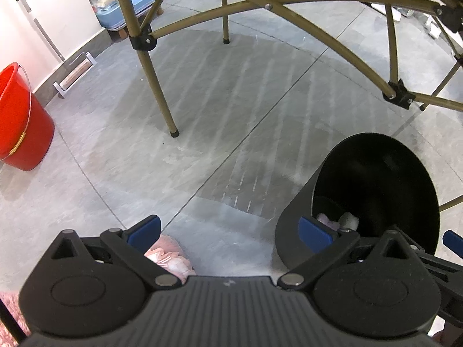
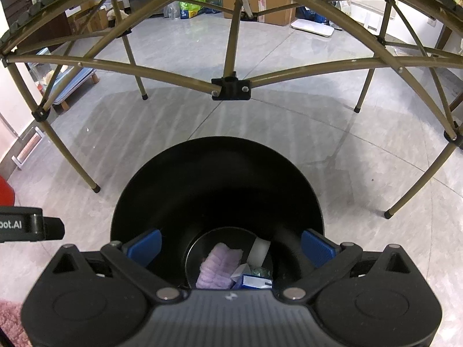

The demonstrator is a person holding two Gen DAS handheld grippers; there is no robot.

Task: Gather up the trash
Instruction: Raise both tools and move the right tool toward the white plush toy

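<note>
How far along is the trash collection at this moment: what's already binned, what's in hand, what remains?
Done: the black bin already holds a lilac cloth, a white roll and a blue-white carton. In hand: nothing; the right gripper is open above the bin, and the left gripper is open and empty too. Left: a pink item lies on the floor by the left gripper.
</note>
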